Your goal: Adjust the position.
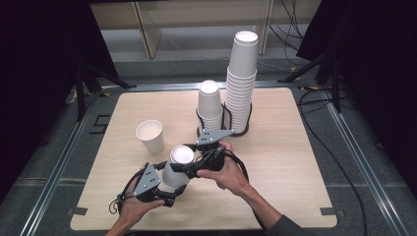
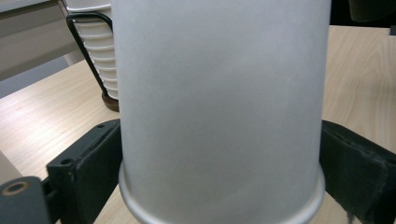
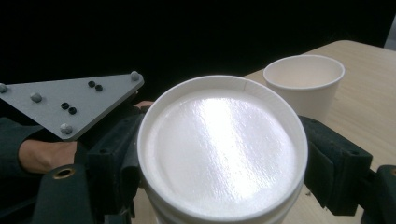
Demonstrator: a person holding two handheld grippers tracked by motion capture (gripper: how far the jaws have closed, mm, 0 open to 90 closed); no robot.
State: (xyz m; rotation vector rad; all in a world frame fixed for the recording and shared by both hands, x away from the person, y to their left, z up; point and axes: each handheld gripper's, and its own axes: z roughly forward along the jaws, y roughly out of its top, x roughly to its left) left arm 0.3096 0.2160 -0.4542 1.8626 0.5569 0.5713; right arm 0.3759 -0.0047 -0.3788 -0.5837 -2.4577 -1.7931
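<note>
- The upside-down cup stack (image 1: pixel 177 167) sits just in front of the upright cup (image 1: pixel 151 135).
- Left gripper (image 1: pixel 169 189) clamps the stack low; right gripper (image 1: pixel 189 164) clamps the top cup.
- A straight upward pull, lower cups steady, should separate it.

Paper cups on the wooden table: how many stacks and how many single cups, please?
stacks of upside-down white paper cups: 2 (tall, short)
upright white paper cup, standing alone: 1
single upside-down white paper cup at the front, perhaps nested: 1
Total: 4
</note>
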